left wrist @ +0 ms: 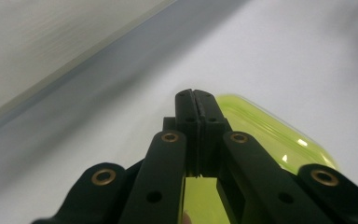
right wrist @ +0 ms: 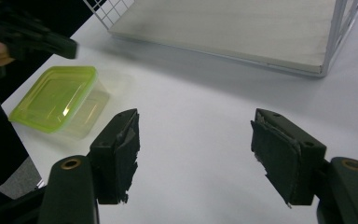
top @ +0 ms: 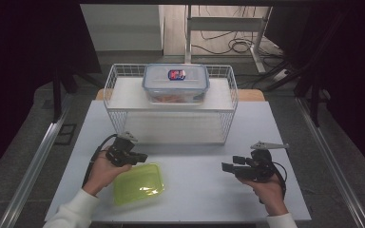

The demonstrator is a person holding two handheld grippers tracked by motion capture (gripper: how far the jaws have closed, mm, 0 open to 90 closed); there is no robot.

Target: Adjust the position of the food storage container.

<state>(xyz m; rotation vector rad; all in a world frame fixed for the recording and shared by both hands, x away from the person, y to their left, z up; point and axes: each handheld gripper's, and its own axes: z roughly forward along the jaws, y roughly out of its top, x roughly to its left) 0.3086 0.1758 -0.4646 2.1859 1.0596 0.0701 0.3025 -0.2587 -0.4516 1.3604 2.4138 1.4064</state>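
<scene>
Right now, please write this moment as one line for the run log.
left gripper: shut, above green-lidded container | right gripper: open, holds nothing, over table | clear box: on wire shelf

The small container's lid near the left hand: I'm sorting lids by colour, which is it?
Translucent lime green lid; it shows best in the right gripper view.

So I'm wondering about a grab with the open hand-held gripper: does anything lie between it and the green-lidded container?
Nothing visible does. Bare white table lies between the right hand-held gripper and the green-lidded container. The left hand-held gripper hovers shut at the container's far edge, off that line.
</scene>
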